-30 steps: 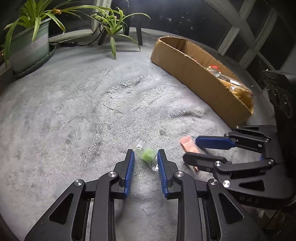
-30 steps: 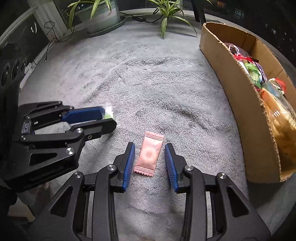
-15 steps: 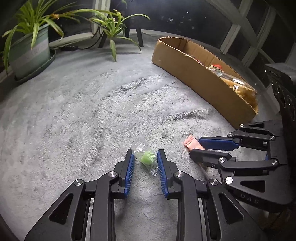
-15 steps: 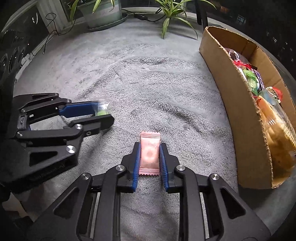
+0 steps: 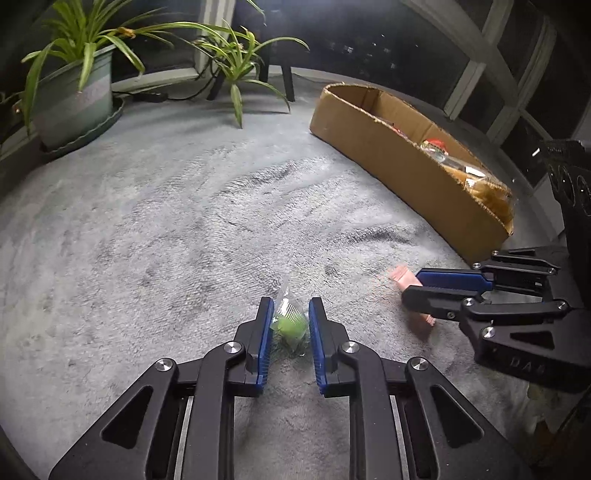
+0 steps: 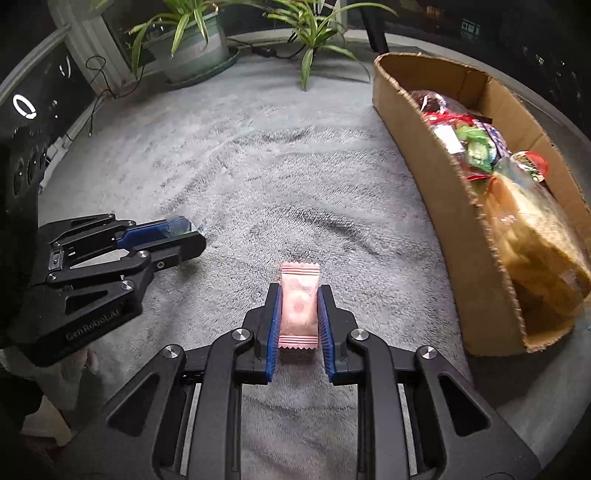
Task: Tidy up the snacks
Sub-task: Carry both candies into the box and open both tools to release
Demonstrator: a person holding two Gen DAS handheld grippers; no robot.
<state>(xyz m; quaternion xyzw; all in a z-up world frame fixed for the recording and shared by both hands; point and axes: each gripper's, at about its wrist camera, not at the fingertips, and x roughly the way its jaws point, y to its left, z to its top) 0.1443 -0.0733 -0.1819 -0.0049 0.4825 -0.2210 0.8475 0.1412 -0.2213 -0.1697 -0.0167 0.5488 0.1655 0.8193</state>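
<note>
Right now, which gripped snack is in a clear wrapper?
The green candy in a clear plastic wrapper, in the left gripper; the right gripper holds an opaque pink packet.

Two grippers (image 5: 290, 314) (image 6: 298, 295) — two plants (image 5: 74, 88) (image 5: 236, 55) — one box (image 5: 406, 170)

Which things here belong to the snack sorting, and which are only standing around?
Part of the job:
- green snack, in the left gripper
- pink snack, in the right gripper
- box, already holding snacks

Just standing around:
- potted plant
- small plant
- cable
- carpet
</note>
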